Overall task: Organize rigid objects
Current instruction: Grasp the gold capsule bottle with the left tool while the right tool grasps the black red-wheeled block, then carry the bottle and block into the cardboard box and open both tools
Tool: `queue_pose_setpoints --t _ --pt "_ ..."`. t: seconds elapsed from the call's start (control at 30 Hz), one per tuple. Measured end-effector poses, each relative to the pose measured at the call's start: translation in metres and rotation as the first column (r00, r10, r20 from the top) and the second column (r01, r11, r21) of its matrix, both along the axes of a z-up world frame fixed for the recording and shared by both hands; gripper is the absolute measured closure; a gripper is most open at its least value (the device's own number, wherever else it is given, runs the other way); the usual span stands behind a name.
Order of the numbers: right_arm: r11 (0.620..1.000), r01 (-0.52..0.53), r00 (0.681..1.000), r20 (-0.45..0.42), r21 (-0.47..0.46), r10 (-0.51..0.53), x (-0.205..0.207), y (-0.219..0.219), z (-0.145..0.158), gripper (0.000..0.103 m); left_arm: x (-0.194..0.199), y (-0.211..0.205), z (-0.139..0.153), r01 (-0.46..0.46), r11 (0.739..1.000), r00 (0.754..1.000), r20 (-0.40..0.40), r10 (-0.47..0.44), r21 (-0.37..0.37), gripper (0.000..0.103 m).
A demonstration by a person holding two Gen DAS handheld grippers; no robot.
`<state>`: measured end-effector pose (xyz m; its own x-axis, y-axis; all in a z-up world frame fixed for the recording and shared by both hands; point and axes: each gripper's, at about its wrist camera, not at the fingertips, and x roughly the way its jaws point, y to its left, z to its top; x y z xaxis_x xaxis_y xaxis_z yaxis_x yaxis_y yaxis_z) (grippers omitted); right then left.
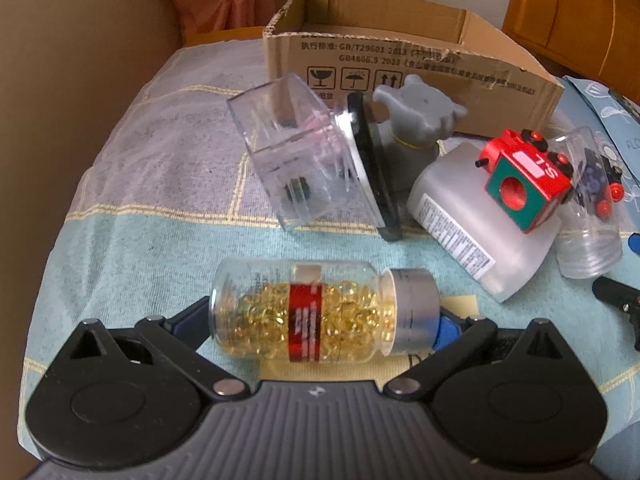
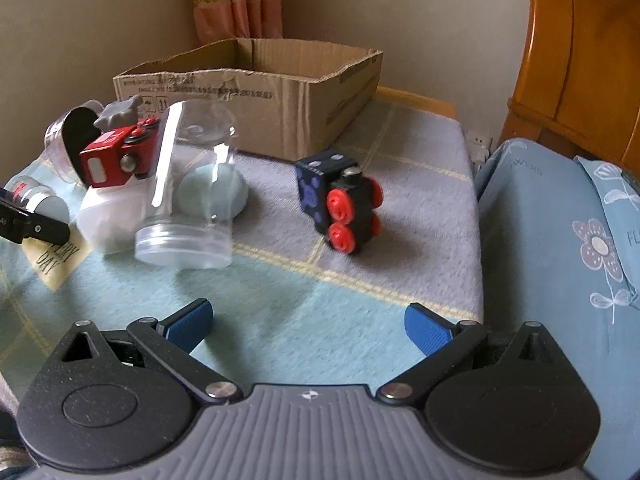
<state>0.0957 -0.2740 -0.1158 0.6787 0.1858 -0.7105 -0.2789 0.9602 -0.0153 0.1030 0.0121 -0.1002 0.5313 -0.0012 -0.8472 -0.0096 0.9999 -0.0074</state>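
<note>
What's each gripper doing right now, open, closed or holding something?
Left gripper: fingers closed on the capsule bottle, gripped end to end.
Right gripper: open, holding nothing.

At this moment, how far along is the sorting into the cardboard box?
Nothing visibly done: what shows of the cardboard box interior looks bare. In hand: left gripper spans the capsule bottle. Right gripper open, empty. Left out: black toy train, red toy train, clear jar.
</note>
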Motion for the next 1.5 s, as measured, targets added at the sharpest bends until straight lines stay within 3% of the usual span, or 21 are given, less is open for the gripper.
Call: queue_pose_setpoints --t 0.3,0.37,0.43,0.57,0.7,0.87,0.9,1.27,1.5 --pt "0.999 -0.042 0.998 0.051 0.002 0.042 0.031 -0.012 -0.003 0.002 0.010 0.000 -0.002 -0.026 1.000 1.000 -0.003 0.026 -0.010 0.001" --pt "0.998 -0.064 0.996 0.061 -0.001 0.064 0.037 -0.009 -0.001 0.010 0.009 0.000 -0.001 -0.031 1.000 1.000 -0.003 0.031 -0.004 0.001" --pt "0.997 -0.081 0.994 0.066 -0.008 0.081 0.044 -0.007 0.003 0.025 0.009 -0.002 0.000 -0.027 1.000 1.000 -0.002 0.027 0.004 0.002" --pt "0.993 -0.110 0.989 0.096 -0.034 0.113 0.053 -0.001 0.008 0.030 0.009 -0.004 0.003 -0.023 1.000 1.000 0.005 0.023 0.006 0.003" --pt "0.990 -0.133 0.987 0.086 -0.050 0.137 0.056 0.003 0.009 0.051 0.008 -0.007 0.004 -0.019 1.000 1.000 0.011 0.019 0.009 0.005" --pt "0.987 -0.147 0.986 0.074 -0.060 0.151 0.053 0.004 0.012 0.059 0.009 -0.005 0.005 -0.018 1.000 1.000 0.012 0.018 -0.002 0.010" --pt "0.986 -0.153 0.985 0.070 -0.060 0.157 0.053 0.005 0.013 0.067 0.009 -0.005 0.005 -0.012 1.000 1.000 0.014 0.012 0.001 0.010" --pt "0.976 -0.178 0.983 0.022 -0.127 0.182 0.051 0.014 0.028 0.067 0.007 -0.012 0.013 0.120 0.989 0.993 0.005 -0.121 0.090 0.010" --pt "0.958 -0.231 0.971 0.022 -0.170 0.239 0.045 0.018 0.055 0.067 0.002 -0.010 0.037 0.219 0.970 0.976 -0.012 -0.219 0.102 0.010"
